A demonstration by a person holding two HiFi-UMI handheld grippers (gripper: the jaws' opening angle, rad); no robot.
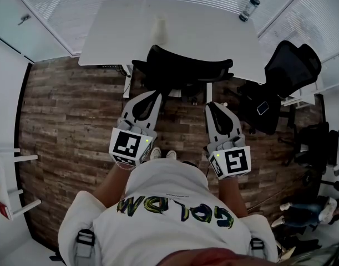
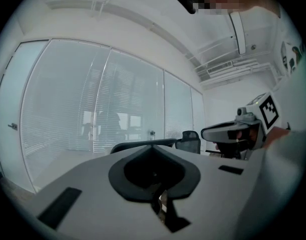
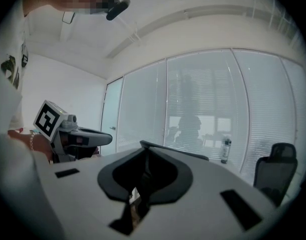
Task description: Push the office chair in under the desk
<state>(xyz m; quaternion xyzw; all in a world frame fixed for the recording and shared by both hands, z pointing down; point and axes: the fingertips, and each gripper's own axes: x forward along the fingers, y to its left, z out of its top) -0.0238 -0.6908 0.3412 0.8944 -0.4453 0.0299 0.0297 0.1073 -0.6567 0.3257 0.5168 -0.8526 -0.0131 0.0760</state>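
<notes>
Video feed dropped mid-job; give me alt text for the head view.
From above, a person points the left claw and right claw, both shut, at a black office chair at a white desk.

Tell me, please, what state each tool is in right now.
Left tool: closed, holding nothing.
Right tool: closed, holding nothing.

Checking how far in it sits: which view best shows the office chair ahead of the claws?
Head view: the office chair shows from above, backrest at the desk. The gripper views catch only its top rim.
</notes>
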